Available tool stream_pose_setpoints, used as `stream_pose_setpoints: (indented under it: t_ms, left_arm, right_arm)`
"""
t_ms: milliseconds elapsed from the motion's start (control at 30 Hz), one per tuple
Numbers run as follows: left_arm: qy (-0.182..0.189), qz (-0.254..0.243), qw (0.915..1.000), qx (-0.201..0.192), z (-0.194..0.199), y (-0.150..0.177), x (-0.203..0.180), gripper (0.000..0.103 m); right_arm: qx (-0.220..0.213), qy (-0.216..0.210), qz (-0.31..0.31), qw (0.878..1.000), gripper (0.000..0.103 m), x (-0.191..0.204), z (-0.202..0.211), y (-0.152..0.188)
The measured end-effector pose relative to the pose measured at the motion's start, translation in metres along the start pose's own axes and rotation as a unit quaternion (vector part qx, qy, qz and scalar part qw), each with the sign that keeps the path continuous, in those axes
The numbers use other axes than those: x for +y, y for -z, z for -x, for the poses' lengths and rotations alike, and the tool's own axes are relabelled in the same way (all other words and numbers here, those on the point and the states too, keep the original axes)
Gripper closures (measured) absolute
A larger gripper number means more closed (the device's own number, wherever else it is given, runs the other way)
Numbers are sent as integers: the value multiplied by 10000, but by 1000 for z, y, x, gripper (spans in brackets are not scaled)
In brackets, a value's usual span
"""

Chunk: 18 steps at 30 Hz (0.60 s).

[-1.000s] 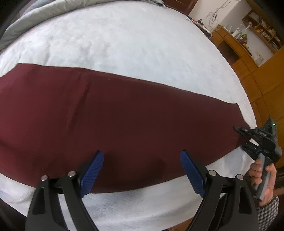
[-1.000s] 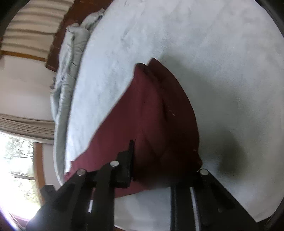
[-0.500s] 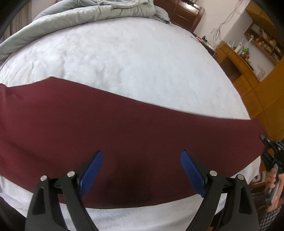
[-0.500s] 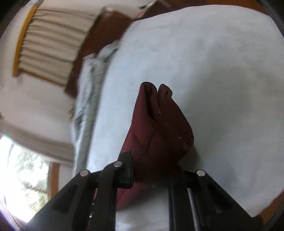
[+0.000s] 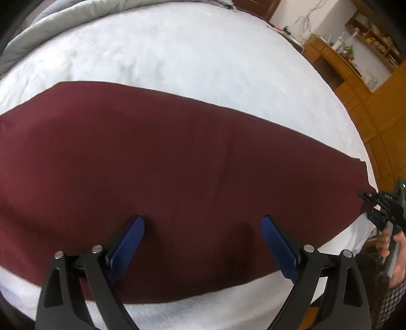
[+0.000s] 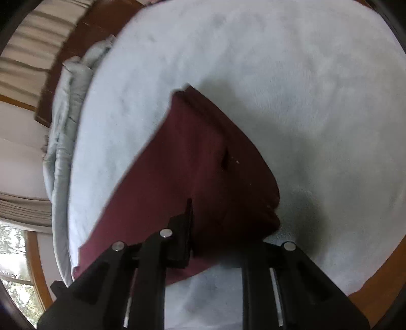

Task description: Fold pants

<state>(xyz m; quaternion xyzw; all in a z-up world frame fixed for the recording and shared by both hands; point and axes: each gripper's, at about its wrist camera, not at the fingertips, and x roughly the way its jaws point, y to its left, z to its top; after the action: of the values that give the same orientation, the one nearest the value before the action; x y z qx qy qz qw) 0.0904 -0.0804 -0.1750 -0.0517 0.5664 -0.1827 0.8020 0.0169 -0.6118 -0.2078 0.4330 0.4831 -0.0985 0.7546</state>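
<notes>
Dark red pants lie flat in a long band across the white bed. My left gripper is open and empty, its blue pads just above the cloth near its front edge. In the right wrist view the same pants run away from my right gripper, which is shut on their near end; that end bunches between the fingers. In the left wrist view the right gripper shows at the pants' right end, held by a hand.
A grey quilt is bunched along the bed's far edge, also in the right wrist view. Wooden cabinets and shelves stand to the right of the bed. A curtained window is beyond the far end.
The right gripper lifted the pants' end half a second ago and has brought it back down to the bed. The left gripper stayed open and shifted only slightly over the cloth.
</notes>
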Motion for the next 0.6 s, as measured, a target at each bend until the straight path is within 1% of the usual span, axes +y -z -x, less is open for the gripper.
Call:
stream_pose_setpoints:
  t_ms: [67,133,200,267,367,433,500,600]
  left_arm:
    - [54,73,10000,-8,5,-3,2,9]
    - [110,296,9995,-72,15,-4,8,9]
    - [146,443,9988,-163,26,-4,16,9]
    - [123,528,9982,-269,35,-3,23,9]
    - [51,591,9974,-418,48,0,34,9]
    - [7,643,9968,-484,56,2,43,9]
    - [31,830,9951,-527,63,3,55,9]
    - [114,1105,9921,-575,72,5,76,9]
  right_arm:
    - [-38,-37,25,10000,88,8,7,-2]
    - [-199,-144,238,9994,88,25,22,0]
    - [-375,-361,503,9974,88,49,39,6]
    - [-538,-449,853,9939,88,77,55,15]
    - [-683,-626,1334,9867,88,126,66,28]
    - [-696,-713,1604,9820,88,156,68,39]
    - [-683,-777,1924,9758,88,188,69,55]
    - [-504,-960,2288,9674,87,232,55,79]
